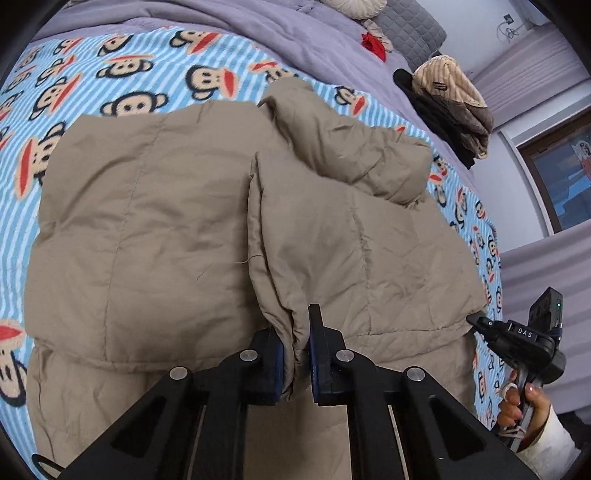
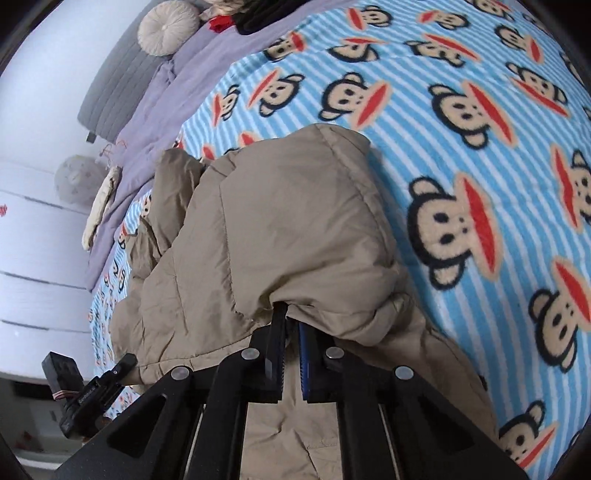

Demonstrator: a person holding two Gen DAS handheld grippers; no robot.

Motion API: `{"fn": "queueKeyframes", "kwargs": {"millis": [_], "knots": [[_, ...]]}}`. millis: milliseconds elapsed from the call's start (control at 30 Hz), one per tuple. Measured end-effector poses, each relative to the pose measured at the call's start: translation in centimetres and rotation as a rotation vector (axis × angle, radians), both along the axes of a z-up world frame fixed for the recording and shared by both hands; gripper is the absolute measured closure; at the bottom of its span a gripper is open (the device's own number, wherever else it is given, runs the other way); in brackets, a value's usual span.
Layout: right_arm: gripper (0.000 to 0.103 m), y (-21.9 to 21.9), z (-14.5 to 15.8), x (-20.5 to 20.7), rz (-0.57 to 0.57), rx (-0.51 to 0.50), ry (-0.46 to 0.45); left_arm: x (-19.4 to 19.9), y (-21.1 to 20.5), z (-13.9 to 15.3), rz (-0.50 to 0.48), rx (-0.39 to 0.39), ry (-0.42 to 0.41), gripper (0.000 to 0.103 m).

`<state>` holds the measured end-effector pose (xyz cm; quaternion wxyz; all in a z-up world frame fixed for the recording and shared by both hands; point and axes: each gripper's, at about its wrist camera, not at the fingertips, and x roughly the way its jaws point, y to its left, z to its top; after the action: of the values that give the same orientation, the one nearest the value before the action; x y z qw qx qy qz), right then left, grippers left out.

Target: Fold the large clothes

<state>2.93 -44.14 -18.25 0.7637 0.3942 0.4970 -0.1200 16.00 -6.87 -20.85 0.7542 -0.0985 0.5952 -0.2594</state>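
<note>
Nearby, a pile of dark and striped clothes (image 1: 448,110) sits at the bed's far edge beside a round cushion (image 2: 168,27) (both well apart from the work). Bare monkey-print blanket (image 2: 461,155) spreads wide beyond the tan puffer jacket (image 1: 166,206), which lies partly folded on it. Left gripper (image 1: 297,354) pinches a jacket fold; right gripper (image 2: 291,354) clamps its hem.

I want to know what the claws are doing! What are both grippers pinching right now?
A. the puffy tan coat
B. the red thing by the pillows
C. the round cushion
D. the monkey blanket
A: the left gripper and the right gripper each have their fingers closed on a fold of the puffy tan coat, which lies on the monkey blanket.
</note>
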Motion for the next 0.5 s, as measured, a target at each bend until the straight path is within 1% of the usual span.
{"fn": "queueKeyframes", "kwargs": {"millis": [33, 100, 167, 267, 300, 367, 400, 500], "knots": [[0.096, 0.6, -0.5, 0.4, 0.015, -0.002, 0.015, 0.0, 0.4, -0.7, 0.009, 0.014, 0.014, 0.091], [0.096, 1.3, -2.2, 1.0, 0.021, 0.026, 0.044, 0.4, 1.2, -1.4, 0.026, 0.004, 0.039, 0.091], [0.096, 1.3, -3.3, 0.6, 0.019, 0.039, 0.057, 0.6, 1.8, -0.8, 0.040, 0.005, 0.040, 0.090], [0.096, 1.7, -3.5, 0.6, 0.012, 0.046, 0.054, 0.6, 2.7, 1.2, 0.050, 0.118, -0.039, 0.090], [0.096, 1.6, -3.5, 0.6, 0.013, 0.047, 0.054, 0.5, 3.2, 1.9, 0.058, 0.139, -0.057, 0.090], [0.096, 1.4, -3.5, 0.5, 0.008, 0.050, 0.057, 0.4, 4.3, 3.4, 0.070, 0.142, -0.081, 0.090], [0.096, 0.8, -3.3, -0.2, 0.006, 0.055, 0.055, 0.3, 4.5, 4.1, 0.066, 0.138, -0.094, 0.090], [0.096, 0.5, -3.1, -0.3, 0.014, 0.056, 0.052, -0.2, 3.5, 5.6, 0.008, 0.125, -0.125, 0.090]]}}
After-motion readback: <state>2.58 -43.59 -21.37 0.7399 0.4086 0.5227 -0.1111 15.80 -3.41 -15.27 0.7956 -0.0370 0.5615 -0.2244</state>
